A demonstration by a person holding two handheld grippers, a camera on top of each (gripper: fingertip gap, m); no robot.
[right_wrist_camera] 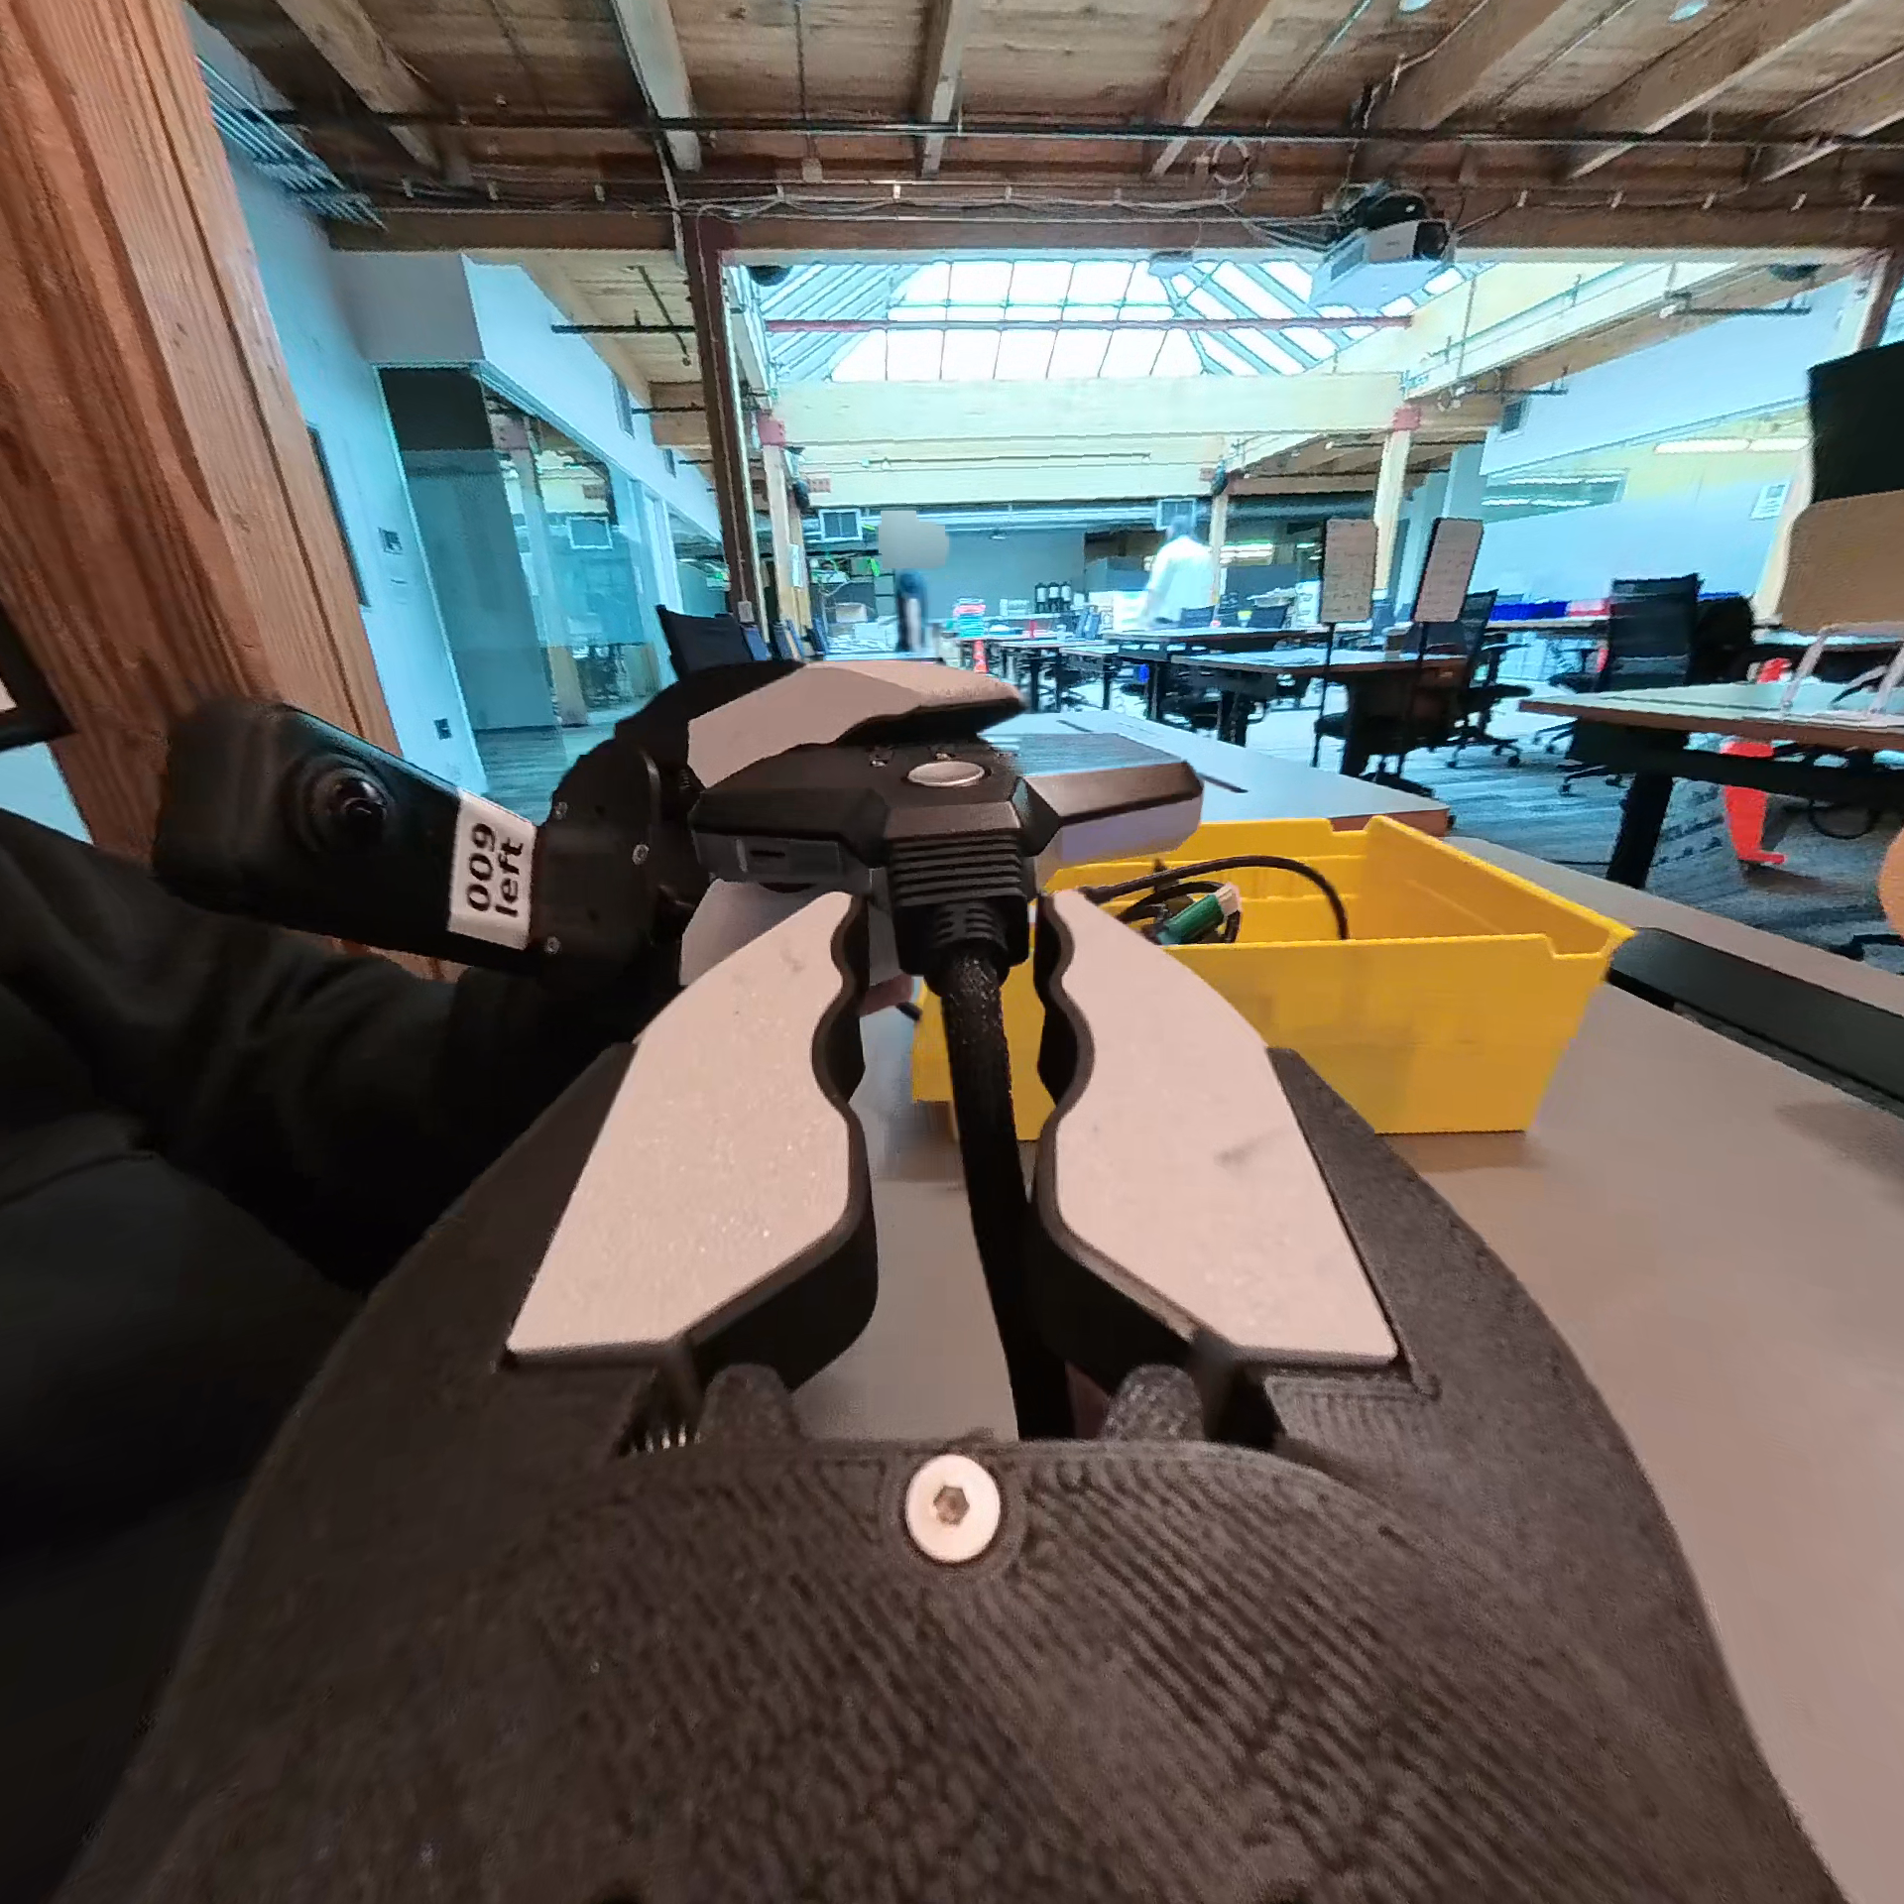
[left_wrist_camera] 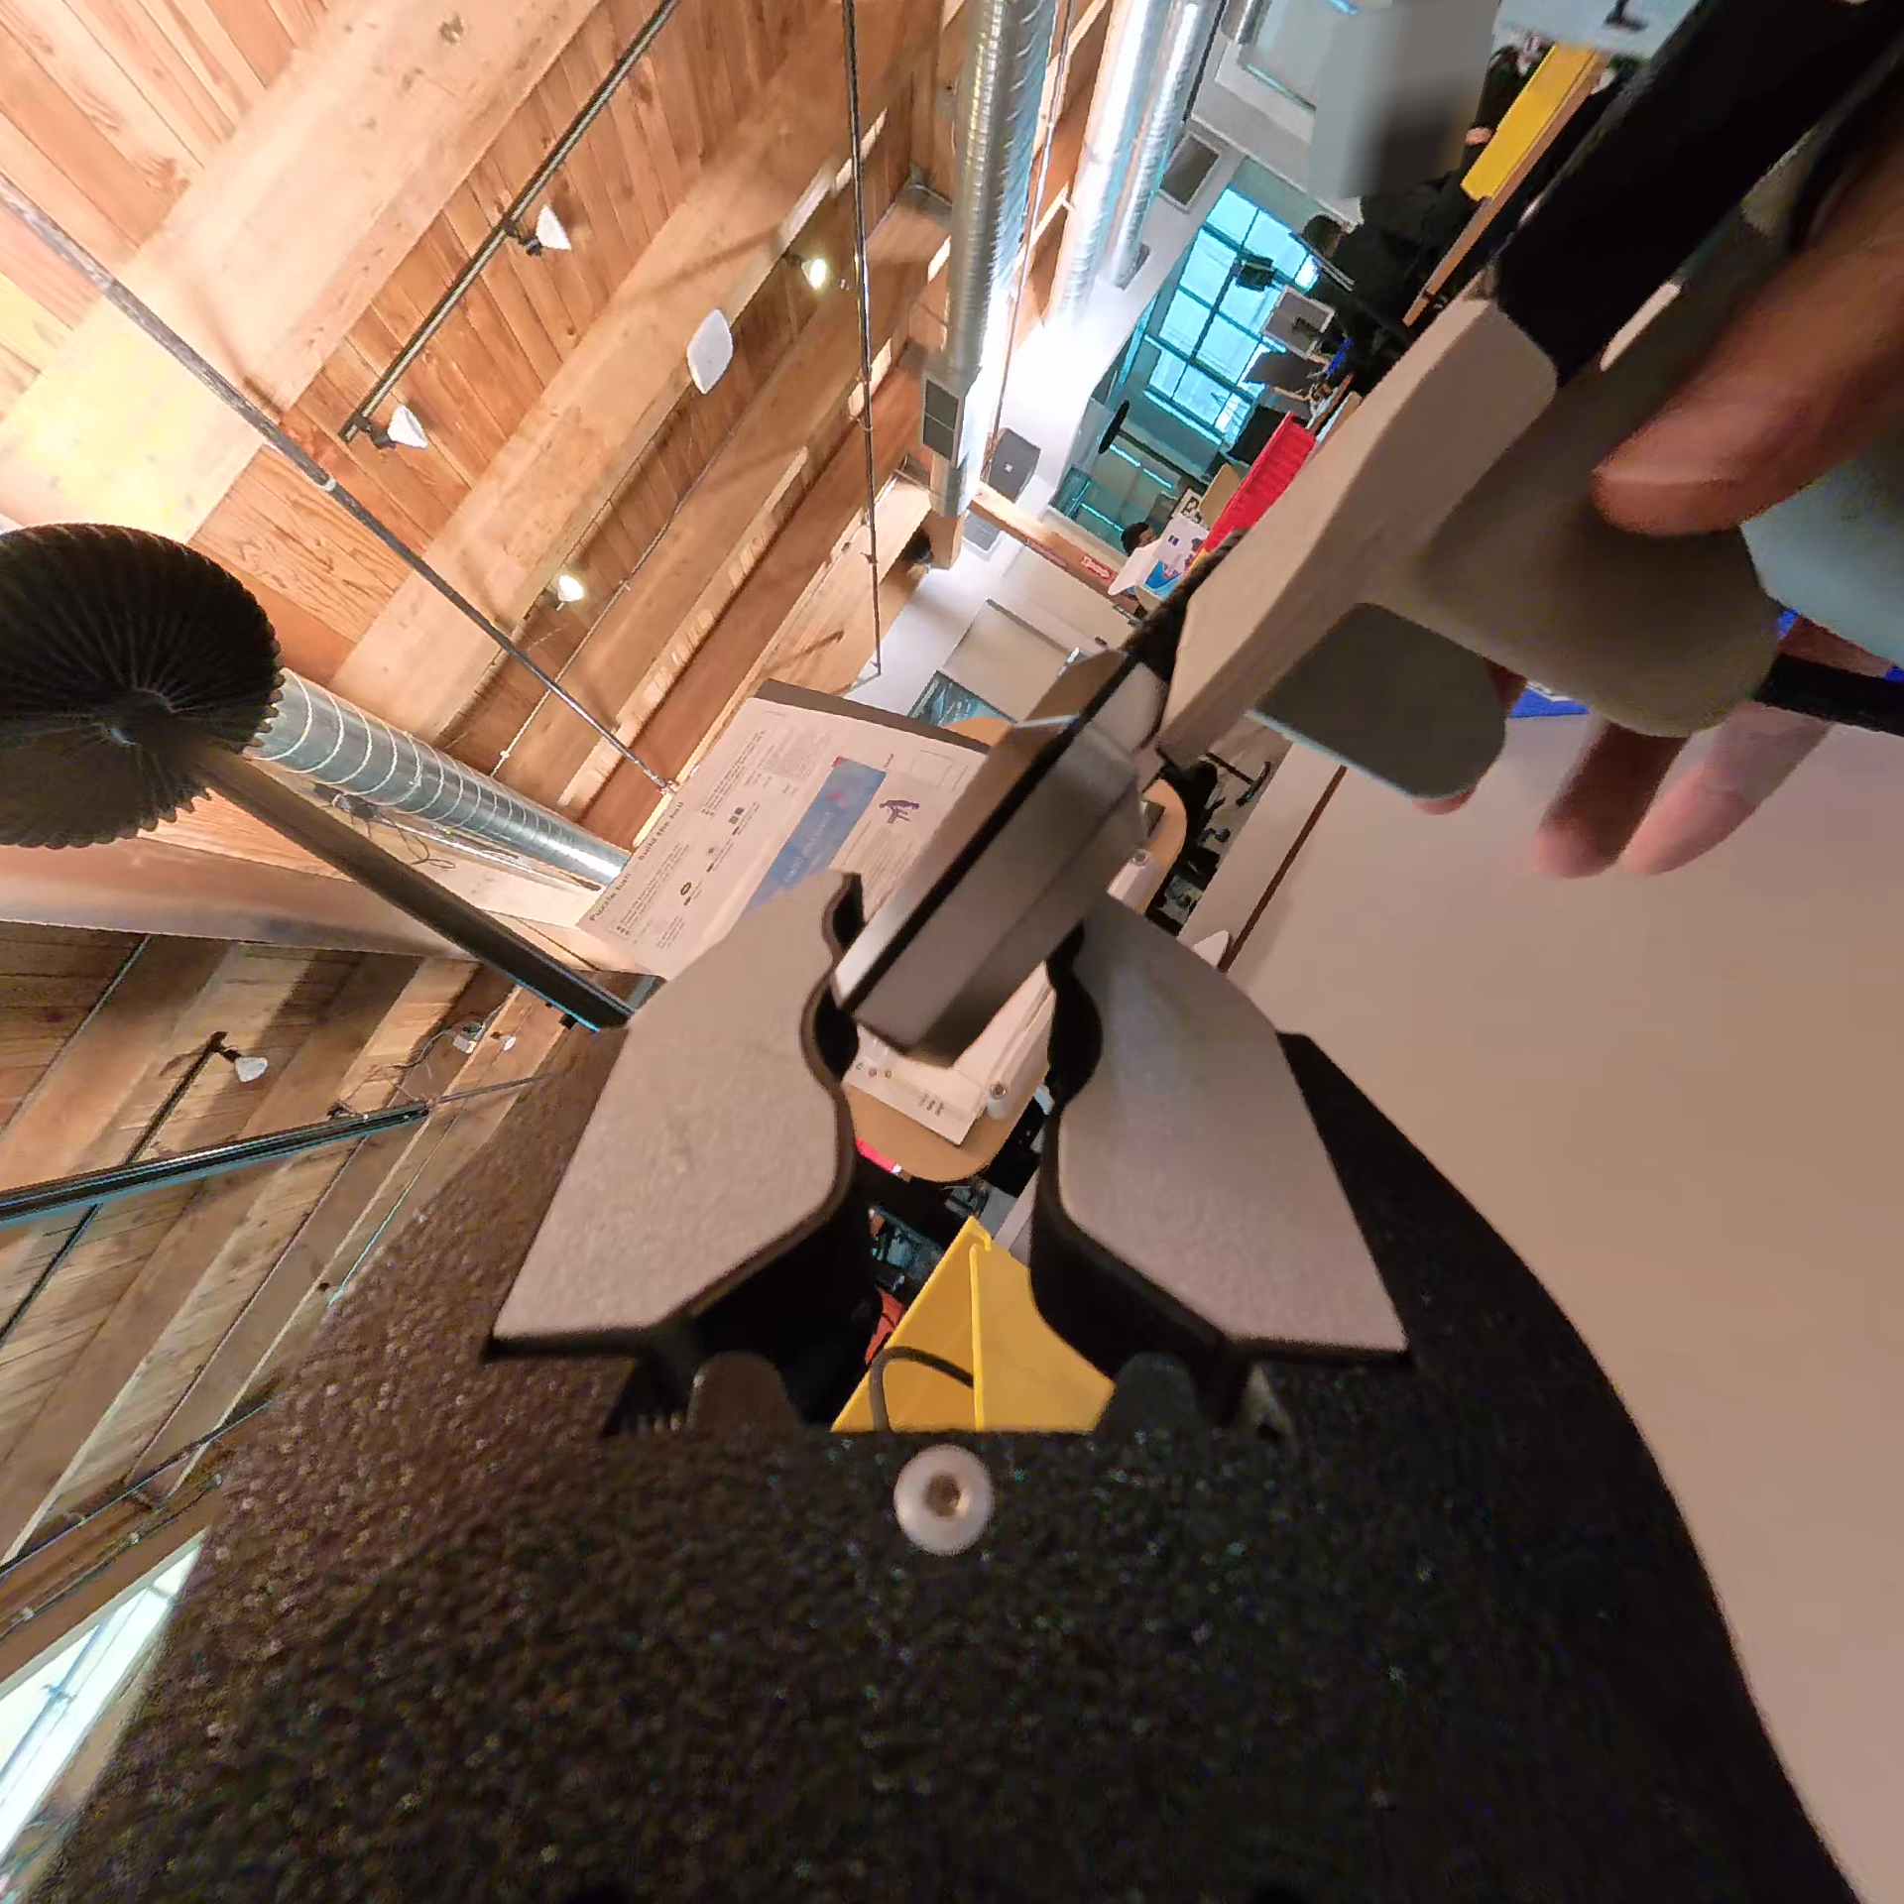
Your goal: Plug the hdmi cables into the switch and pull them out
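In the right wrist view my right gripper (right_wrist_camera: 953,917) is shut on the ribbed black plug (right_wrist_camera: 958,876) of a braided HDMI cable (right_wrist_camera: 989,1113) that runs back between my fingers. The plug's front sits against the near edge of the black switch (right_wrist_camera: 927,804), which has a round button on top. My left gripper (right_wrist_camera: 618,855) holds the switch from the left, one grey finger over its top. In the left wrist view my left gripper (left_wrist_camera: 963,927) is shut on the switch (left_wrist_camera: 989,855), and the right gripper's fingers (left_wrist_camera: 1339,577) come in from the upper right.
A yellow bin (right_wrist_camera: 1339,989) holding more cables stands on the grey table (right_wrist_camera: 1649,1288) just behind the switch. A wooden post (right_wrist_camera: 155,412) rises at the left. A person's hand (left_wrist_camera: 1752,433) grips the right gripper. Desks and chairs fill the far room.
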